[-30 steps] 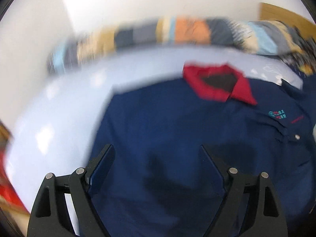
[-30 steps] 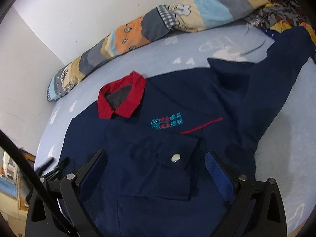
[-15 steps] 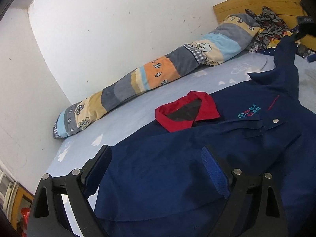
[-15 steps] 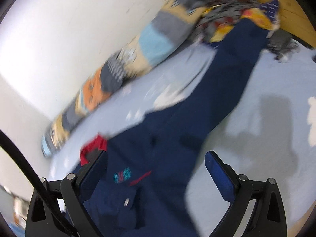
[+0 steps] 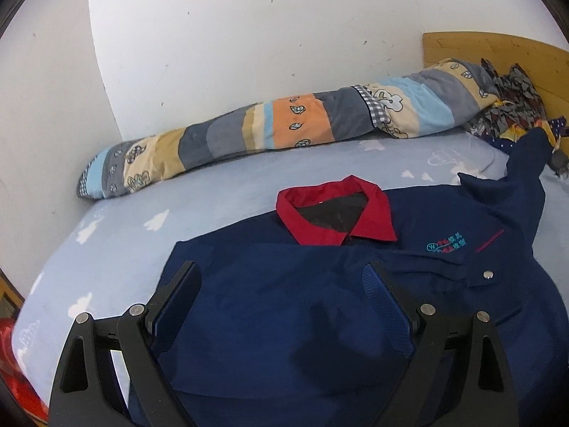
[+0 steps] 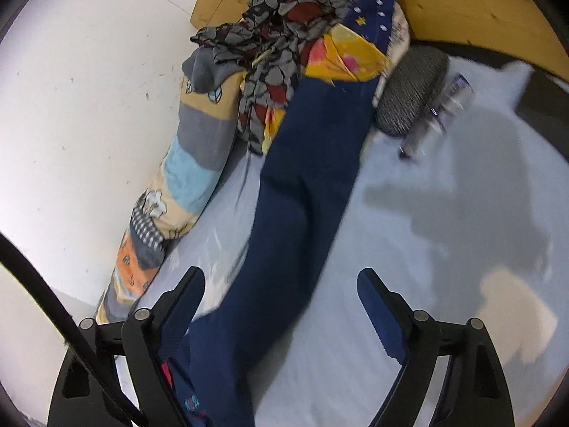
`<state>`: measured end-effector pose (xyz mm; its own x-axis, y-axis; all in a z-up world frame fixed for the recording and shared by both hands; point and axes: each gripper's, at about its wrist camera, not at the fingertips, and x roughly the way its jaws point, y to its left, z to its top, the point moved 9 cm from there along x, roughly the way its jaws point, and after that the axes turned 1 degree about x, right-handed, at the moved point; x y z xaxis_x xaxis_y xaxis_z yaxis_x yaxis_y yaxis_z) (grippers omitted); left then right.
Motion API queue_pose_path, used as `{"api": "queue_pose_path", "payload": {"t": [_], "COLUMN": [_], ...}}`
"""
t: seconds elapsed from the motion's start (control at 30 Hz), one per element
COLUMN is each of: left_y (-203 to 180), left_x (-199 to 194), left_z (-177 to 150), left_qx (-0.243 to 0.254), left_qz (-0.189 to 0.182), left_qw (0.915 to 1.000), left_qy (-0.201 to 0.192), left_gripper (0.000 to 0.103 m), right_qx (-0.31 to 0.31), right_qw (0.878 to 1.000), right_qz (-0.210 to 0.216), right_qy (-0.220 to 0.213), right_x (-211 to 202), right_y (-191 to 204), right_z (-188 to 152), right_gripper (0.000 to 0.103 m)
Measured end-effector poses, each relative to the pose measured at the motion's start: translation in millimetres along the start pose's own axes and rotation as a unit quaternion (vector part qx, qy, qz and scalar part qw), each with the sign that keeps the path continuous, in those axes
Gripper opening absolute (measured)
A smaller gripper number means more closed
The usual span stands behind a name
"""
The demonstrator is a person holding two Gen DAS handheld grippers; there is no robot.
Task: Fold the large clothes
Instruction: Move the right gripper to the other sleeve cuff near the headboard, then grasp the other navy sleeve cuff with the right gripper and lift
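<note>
A navy work shirt [image 5: 320,302] with a red collar [image 5: 338,220] lies front up on the light blue bed sheet [image 5: 231,192]. Its near shoulder side is folded inward over the chest. Its other sleeve [image 6: 306,185] stretches straight out toward the headboard. My left gripper [image 5: 281,284] is open and empty, hovering over the shirt's folded side. My right gripper [image 6: 281,291] is open and empty above the base of the outstretched sleeve.
A long patchwork quilt roll [image 5: 284,131] lies along the white wall. A heap of patterned clothes [image 6: 284,35] and a grey cushion [image 6: 409,89] sit by the wooden headboard [image 6: 462,3]. A clear bottle [image 6: 437,114] lies beside the cushion.
The right gripper has swung from over the chest pocket toward the outstretched sleeve and headboard. The left gripper has tilted up and steadied over the folded side. Both stayed open.
</note>
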<state>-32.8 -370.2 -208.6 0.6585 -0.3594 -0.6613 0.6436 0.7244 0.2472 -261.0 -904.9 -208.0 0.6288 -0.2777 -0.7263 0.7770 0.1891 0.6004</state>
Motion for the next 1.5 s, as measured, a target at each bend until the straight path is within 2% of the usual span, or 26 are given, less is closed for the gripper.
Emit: {"api": "queue_pose_path", "payload": {"t": [0.17,0.27,0.37,0.43,0.53,0.63,0.77,0.83,0.87,0.93,0.97,1.0,1.07,1.13,1.17,1.27,1.33,1.47,1.5], "left_y": [0,4,6,5,3,1,0,0,0,-2,-3,-2,-4,-3,-2,0,0,1,1], "left_x": [15,23,31,35,43,50,55,57,58,60,59,59,57,53,51,48,44,37,36], "left_z": [-7,-11,-16,-19,-23,-26,-25,-23,-23,-22,-21,-21,-20,-19,-18,-17,-16,-13,-13], "left_qx": [-0.016,-0.033,-0.058,-0.075,-0.088,-0.084,-0.078,-0.073,-0.070,-0.067,-0.068,-0.069,-0.068,-0.065,-0.065,-0.068,-0.072,-0.071,-0.068], "left_qz": [-0.021,-0.031,-0.048,-0.063,-0.073,-0.074,-0.072,-0.070,-0.070,-0.070,-0.073,-0.073,-0.077,-0.075,-0.074,-0.073,-0.074,-0.072,-0.072], "left_qw": [0.9992,0.9978,0.9947,0.9917,0.9887,0.9879,0.9881,0.9890,0.9893,0.9896,0.9893,0.9891,0.9890,0.9900,0.9905,0.9907,0.9908,0.9921,0.9925], "left_qy": [0.032,0.049,0.070,0.083,0.097,0.107,0.111,0.108,0.107,0.107,0.107,0.108,0.106,0.100,0.096,0.092,0.087,0.074,0.072], "left_gripper": [0.091,0.091,0.091,0.091,0.091,0.091,0.091,0.091,0.091,0.091,0.091,0.091,0.091,0.091,0.091,0.091,0.091,0.091,0.091], "right_qx": [0.046,0.081,0.090,0.080,0.063,0.064,0.072,0.074,0.085,0.110,0.104,0.093,0.077,0.063,0.052,0.051,0.038,-0.009,-0.015], "right_qw": [0.999,0.996,0.996,0.996,0.995,0.990,0.971,0.961,0.962,0.969,0.973,0.977,0.981,0.987,0.986,0.990,0.990,0.987,0.986], "right_qz": [-0.001,-0.005,-0.004,-0.017,-0.068,-0.126,-0.227,-0.265,-0.258,-0.220,-0.207,-0.187,-0.168,-0.127,-0.126,-0.051,-0.041,0.072,0.066], "right_qy": [-0.024,-0.019,-0.016,-0.022,-0.029,-0.022,-0.024,-0.006,-0.001,-0.016,-0.022,-0.030,-0.050,-0.082,-0.092,-0.120,-0.131,-0.143,-0.152], "right_x": [24,41,58,62,80,106,134,147,149,141,135,125,99,64,46,-10,-37,-88,-100], "right_y": [-9,-22,-12,1,21,24,5,-10,-16,-22,-21,-18,-17,-17,-21,-35,-43,-42,-49], "right_z": [42,52,63,73,91,102,112,109,105,100,97,95,93,94,95,93,89,63,57], "right_gripper": [0.092,0.092,0.092,0.092,0.095,0.095,0.095,0.083,0.066,0.051,0.033,0.022,0.018,0.013,0.012,0.012,0.012,0.012,0.012]}}
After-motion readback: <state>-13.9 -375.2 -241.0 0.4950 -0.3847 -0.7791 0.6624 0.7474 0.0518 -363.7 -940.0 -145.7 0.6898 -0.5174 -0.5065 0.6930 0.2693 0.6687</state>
